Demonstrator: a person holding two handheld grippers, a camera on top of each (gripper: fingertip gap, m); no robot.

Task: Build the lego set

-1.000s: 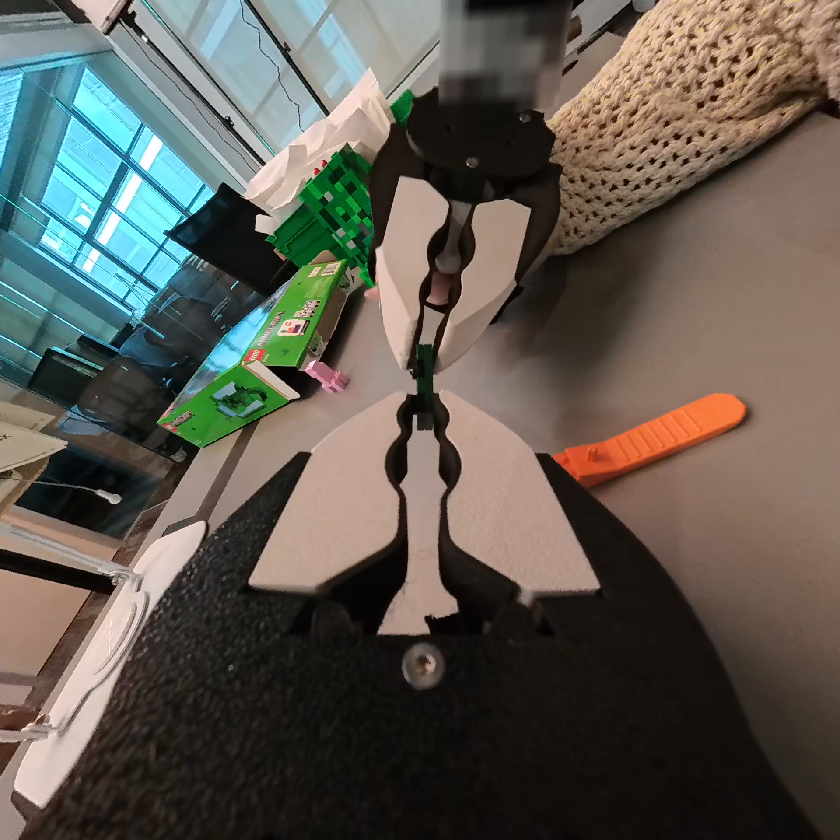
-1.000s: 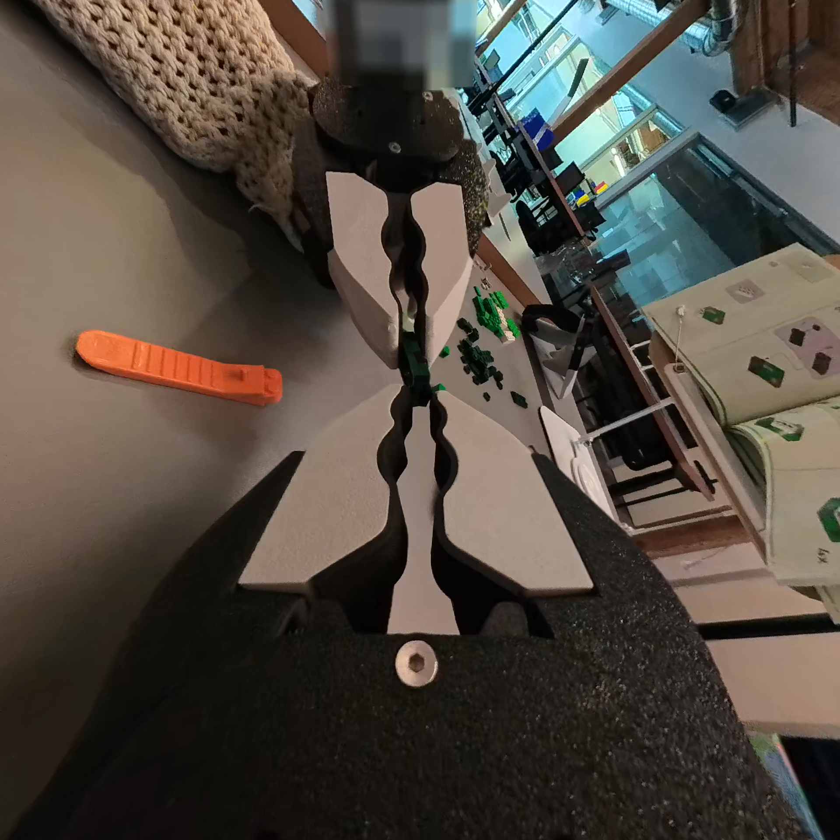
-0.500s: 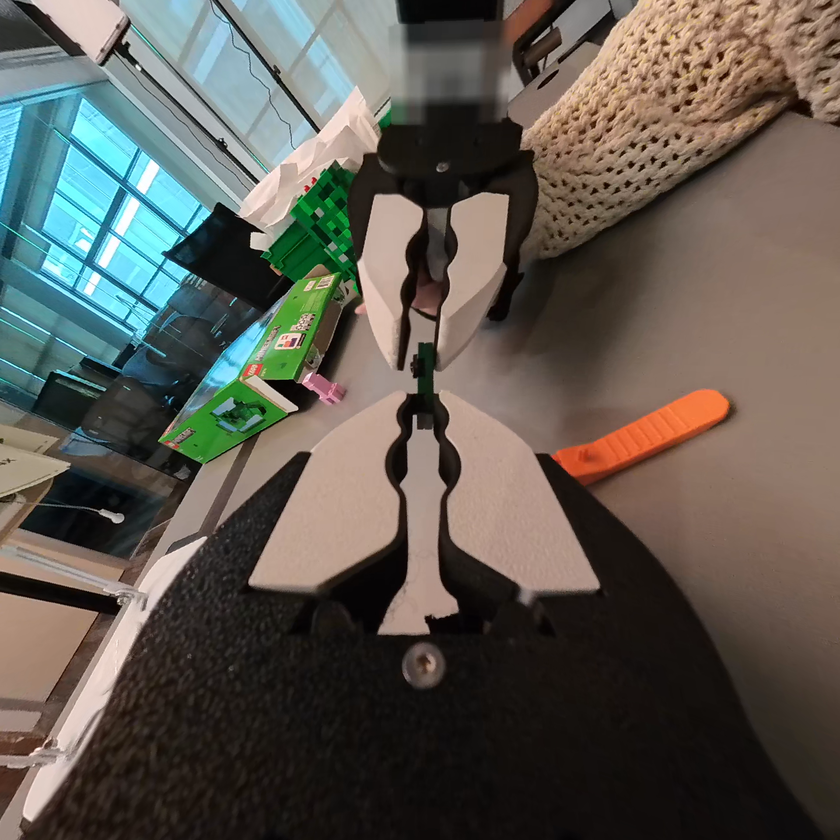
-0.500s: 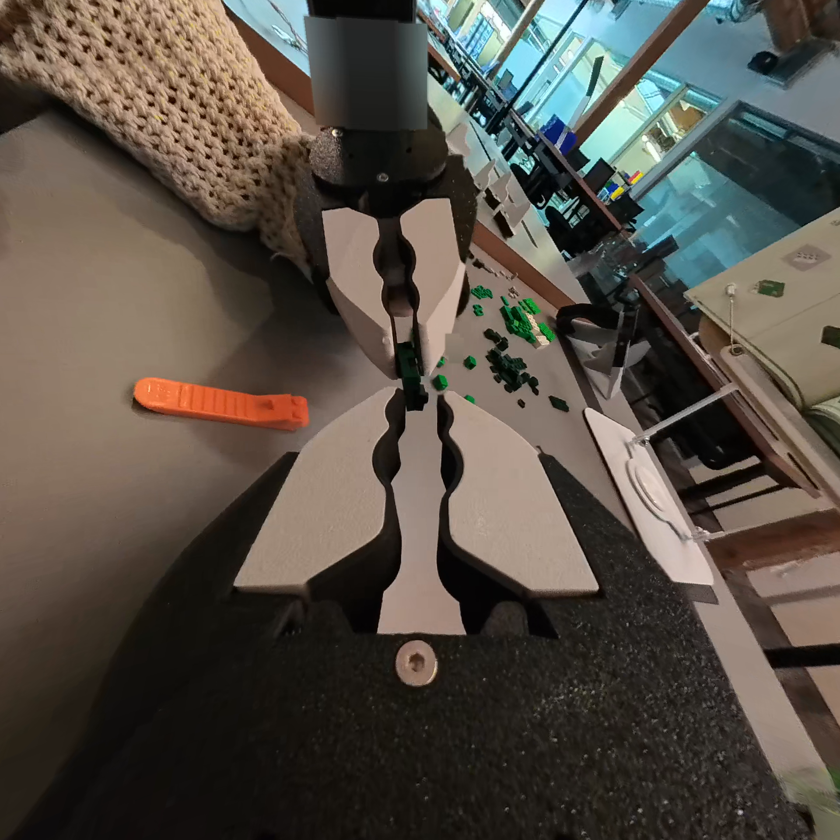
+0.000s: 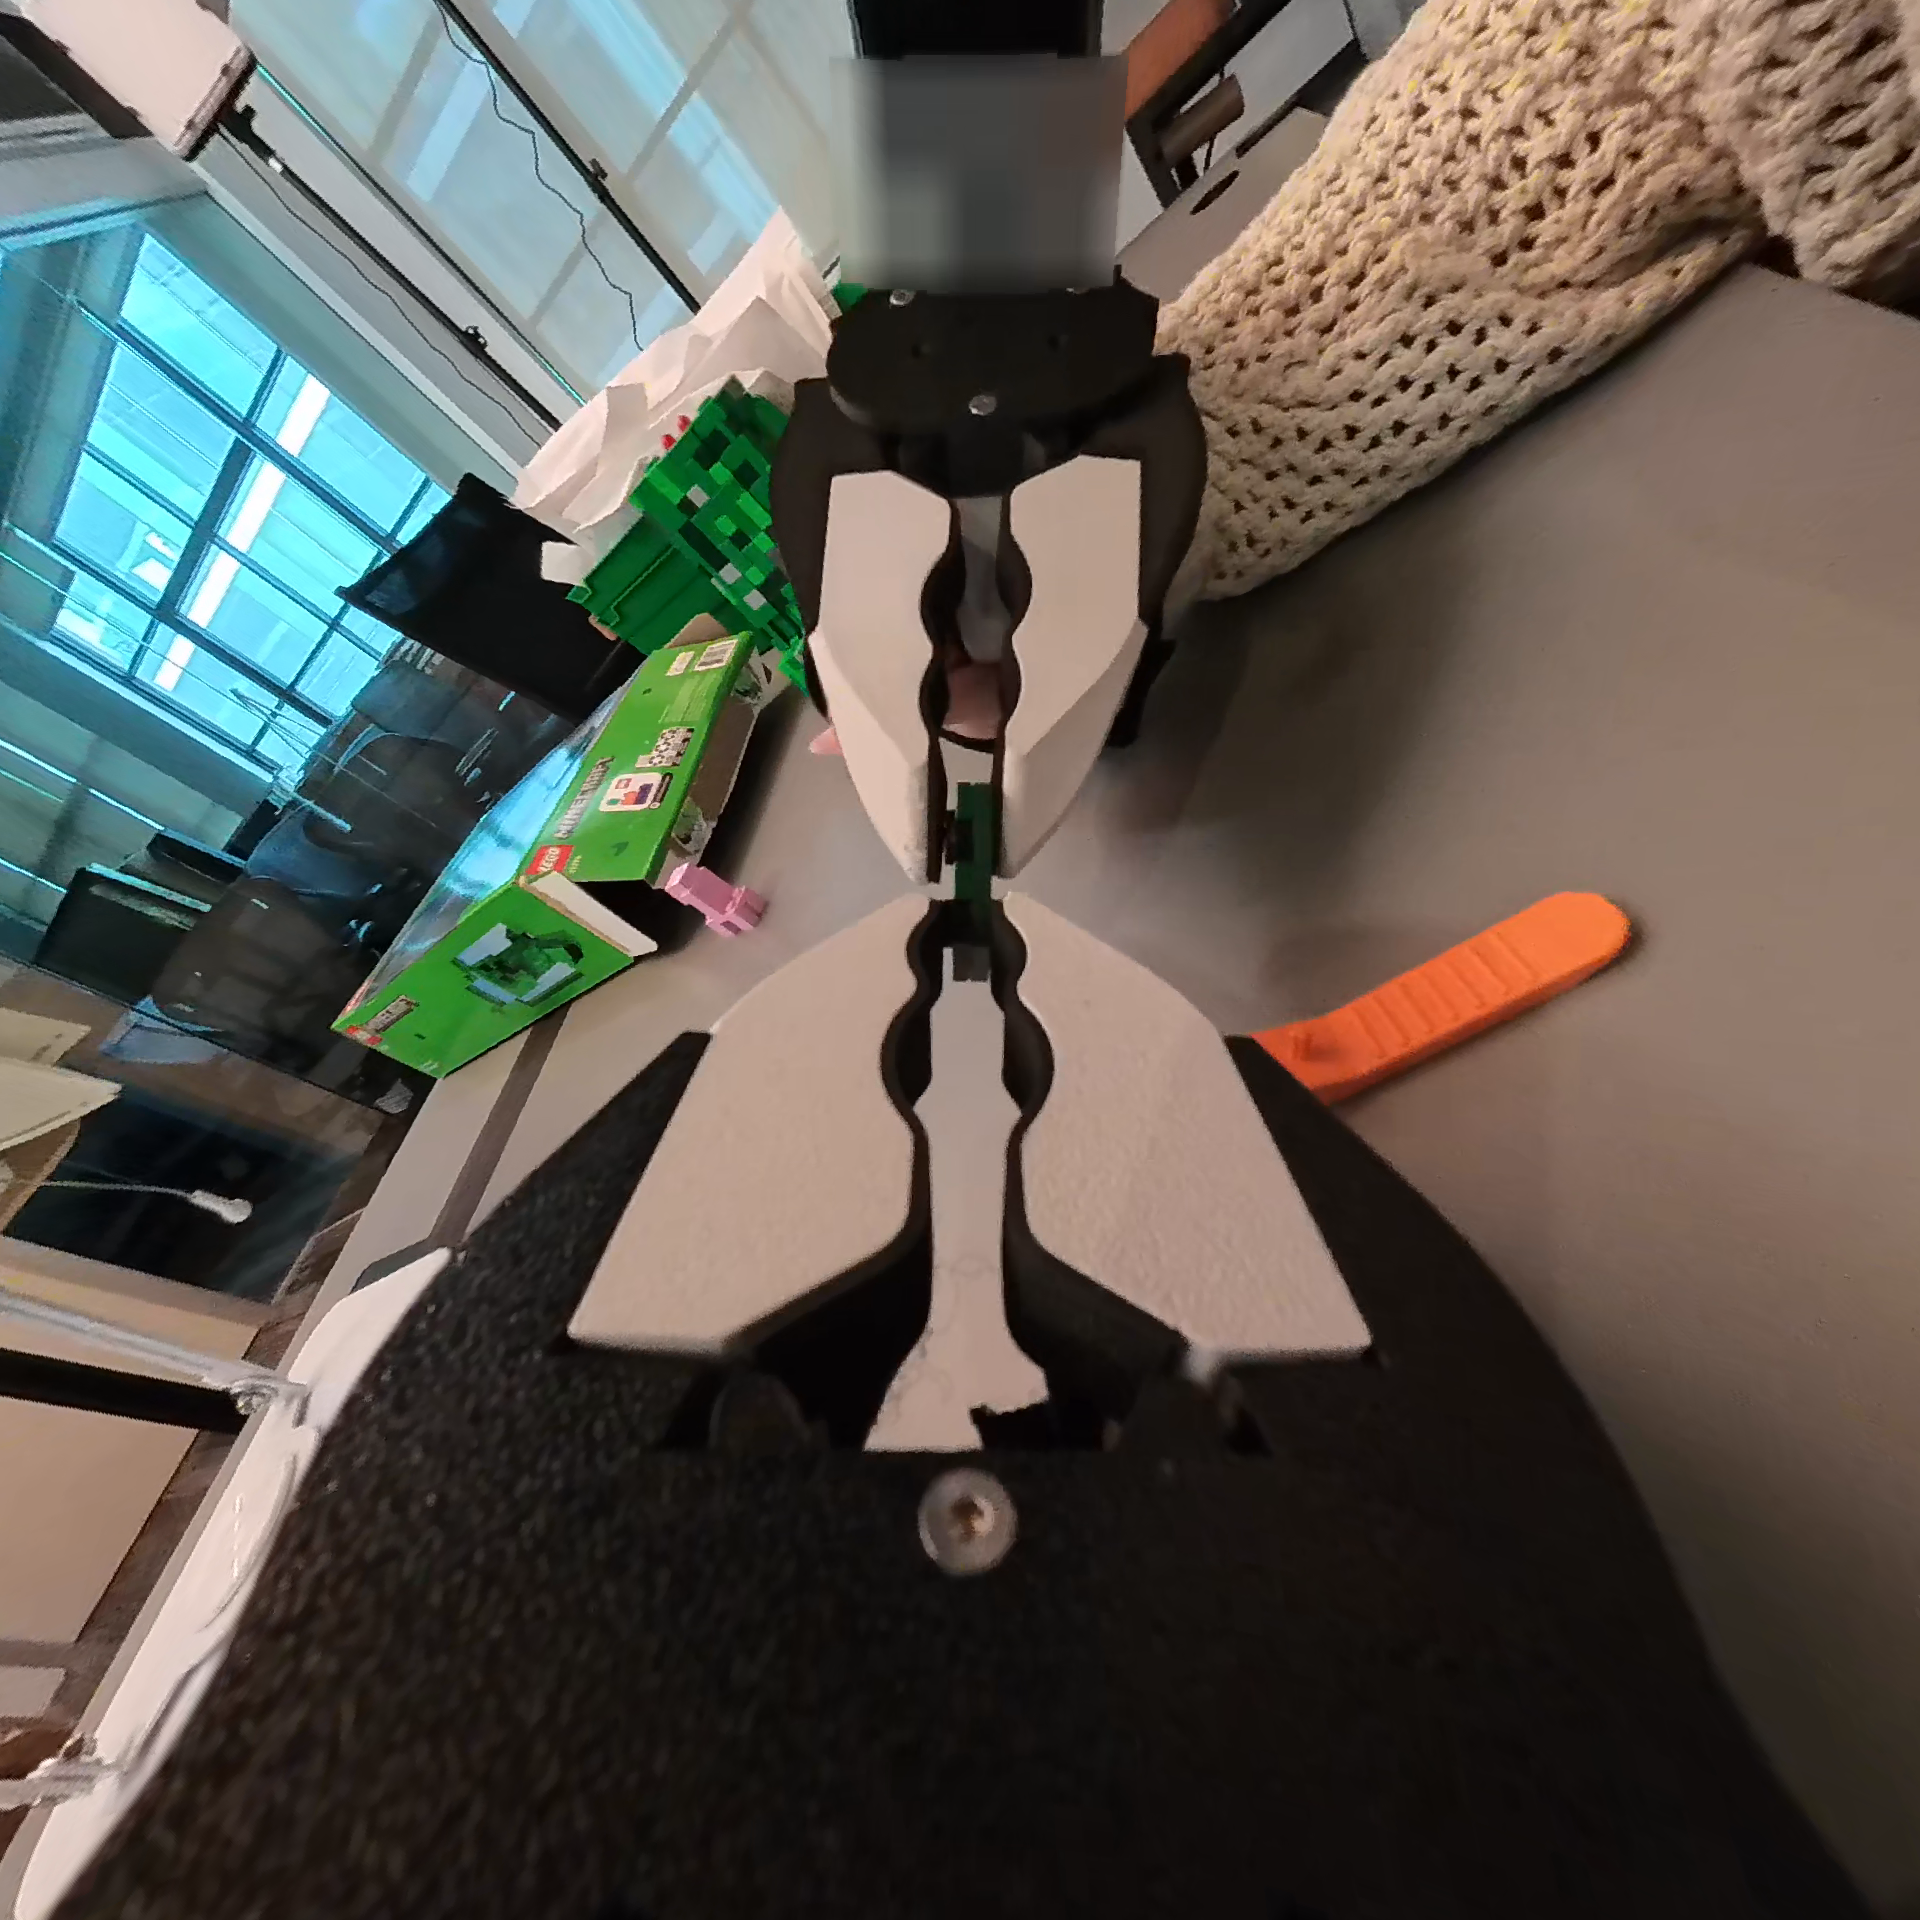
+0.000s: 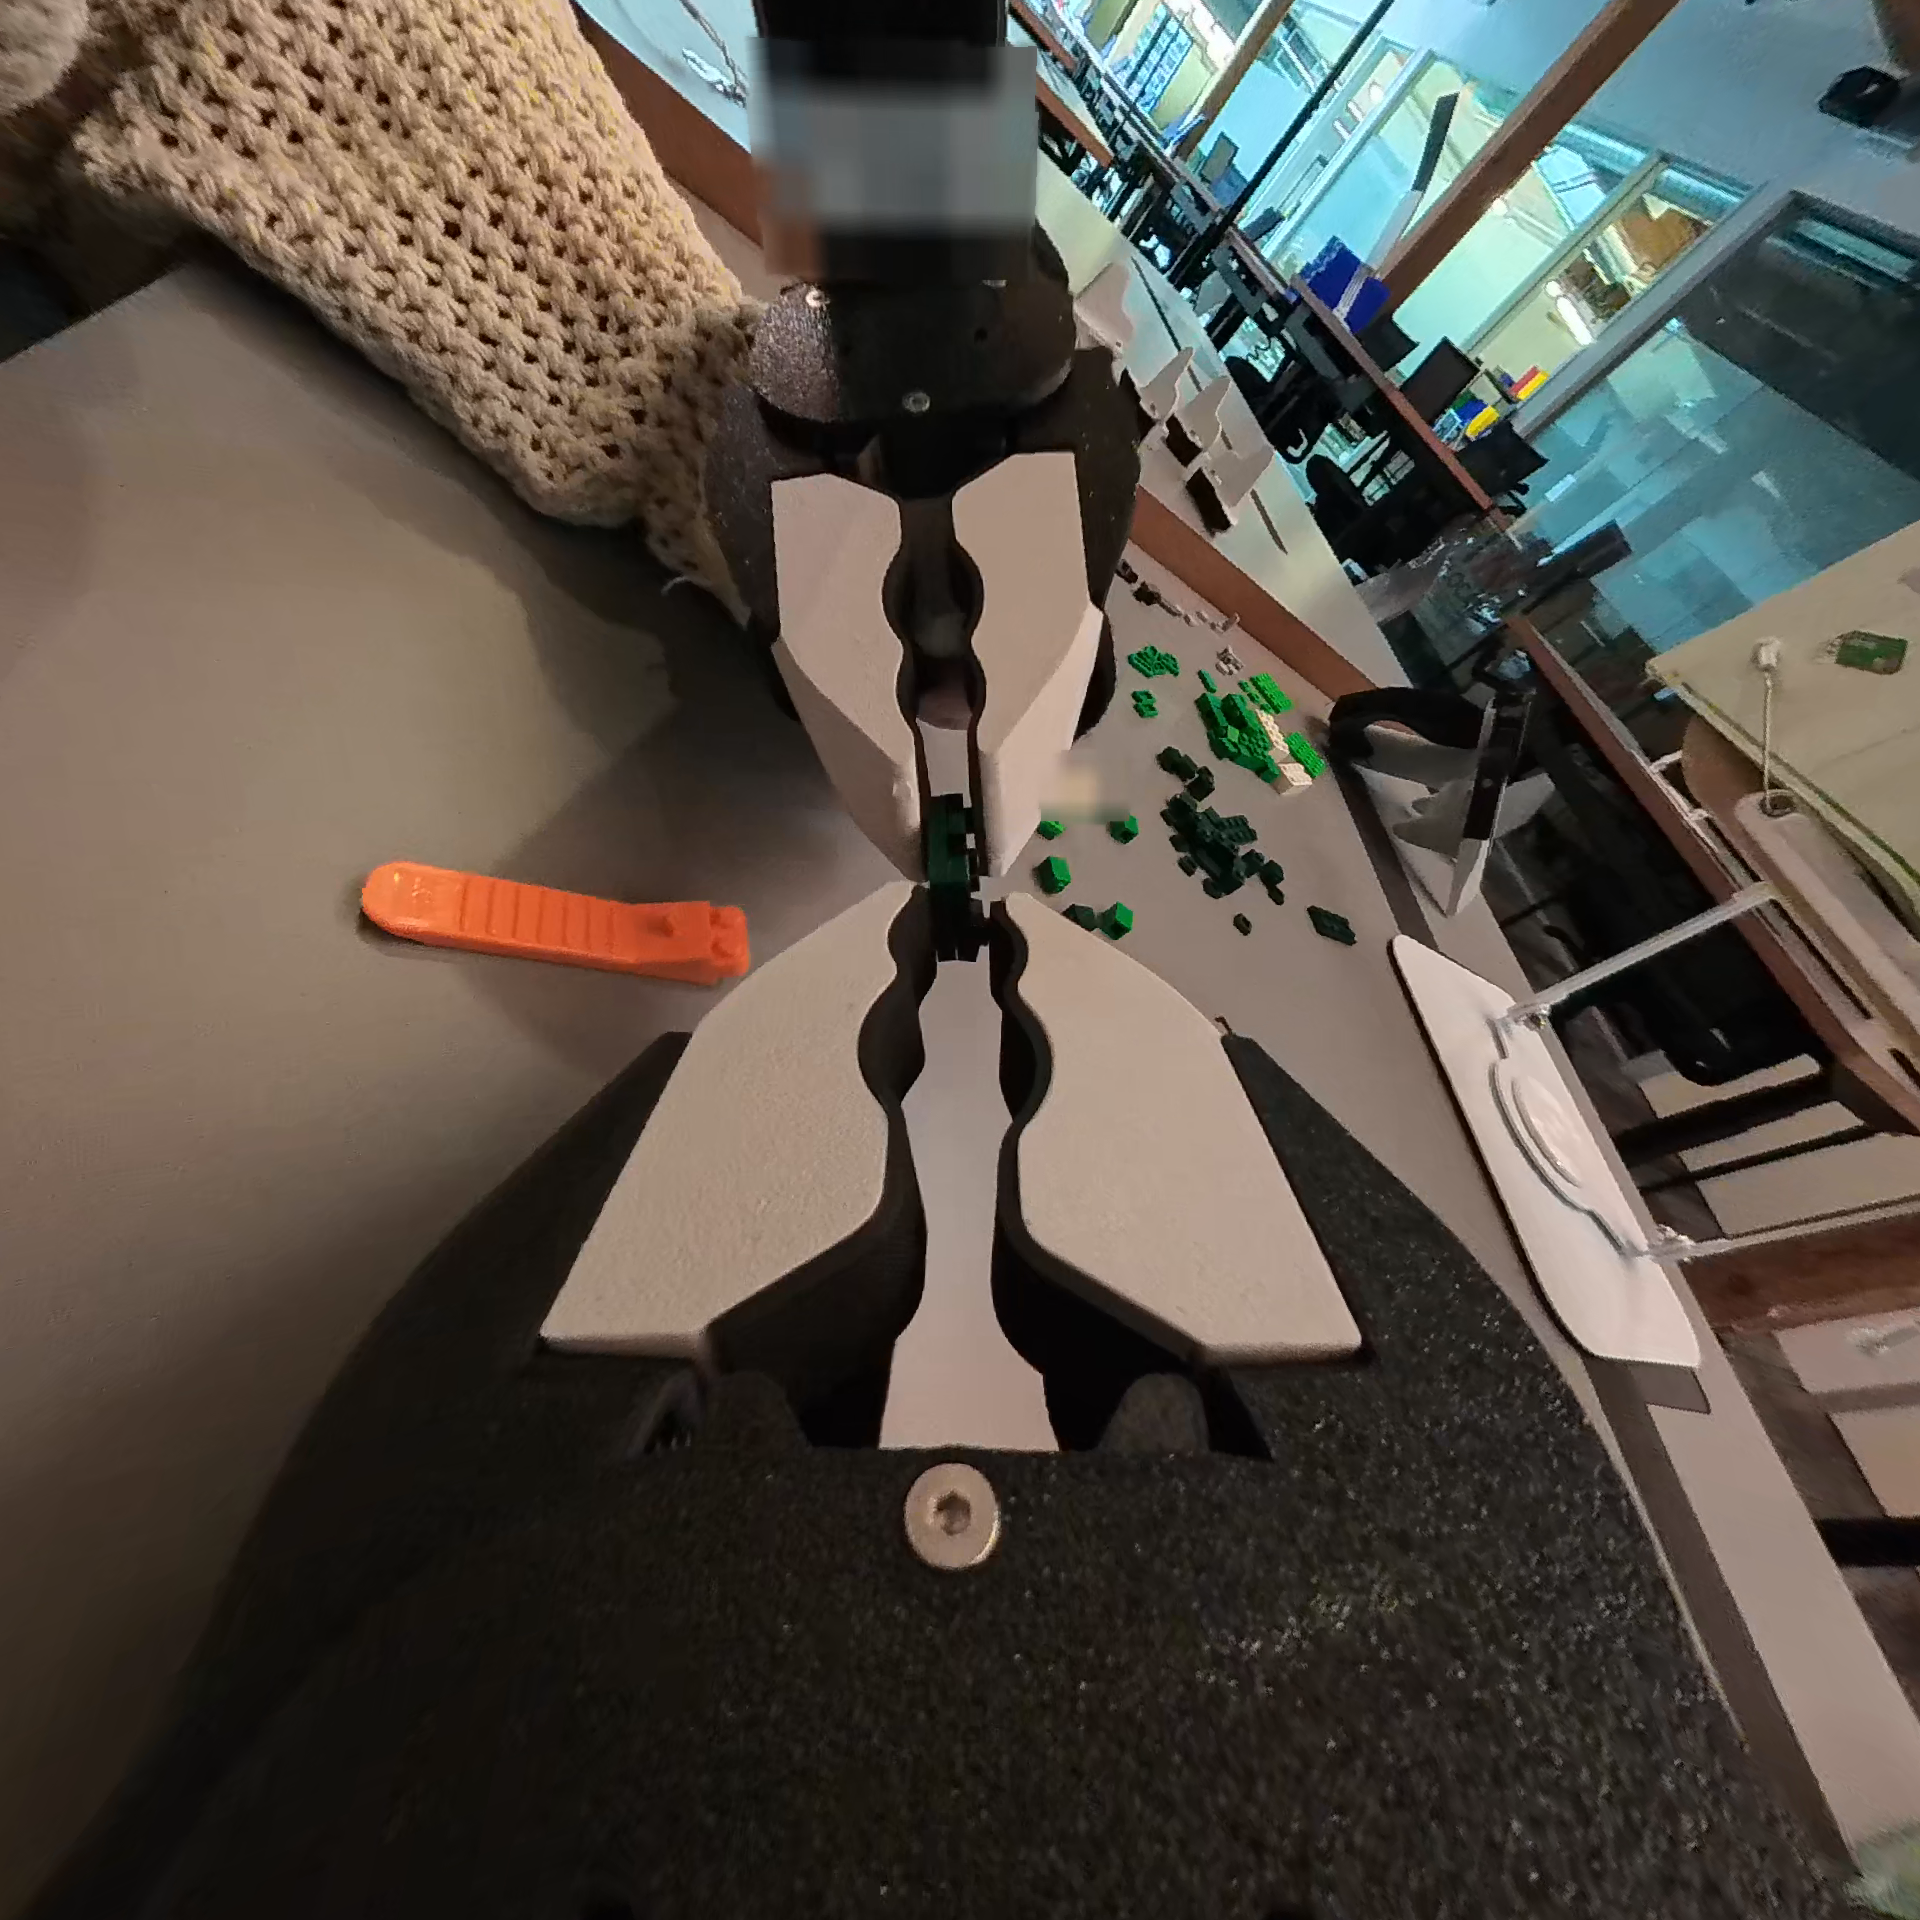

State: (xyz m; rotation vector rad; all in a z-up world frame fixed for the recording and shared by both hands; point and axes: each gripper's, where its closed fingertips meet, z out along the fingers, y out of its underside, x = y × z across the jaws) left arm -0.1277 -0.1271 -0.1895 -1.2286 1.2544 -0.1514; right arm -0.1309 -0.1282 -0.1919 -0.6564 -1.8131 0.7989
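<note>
A small dark green lego assembly (image 5: 975, 842) hangs in the air above the grey table (image 5: 1610, 1299), held from both ends. My left gripper (image 5: 966, 923) is shut on its near end. My right gripper (image 5: 961, 868) faces it tip to tip and is shut on the other end. In the right wrist view the same assembly (image 6: 948, 836) sits between my right gripper (image 6: 951, 912) and the left gripper (image 6: 951, 860). A finger shows behind each far gripper's jaws. How the pieces join is hidden by the fingertips.
An orange brick separator (image 5: 1455, 987) lies on the table, also in the right wrist view (image 6: 551, 925). A green lego box (image 5: 561, 883), a pink figure (image 5: 712, 899) and a green built model (image 5: 717, 520) stand behind. Loose green bricks (image 6: 1216, 821) lie scattered. A knit sleeve (image 5: 1455, 312) rests nearby. Left and right tips are no more than a few centimetres apart.
Both grippers stay shut tip to tip on the green assembly. The pair has tilted and shifted a little over the table, so the separator and the loose bricks sit differently in both views.
</note>
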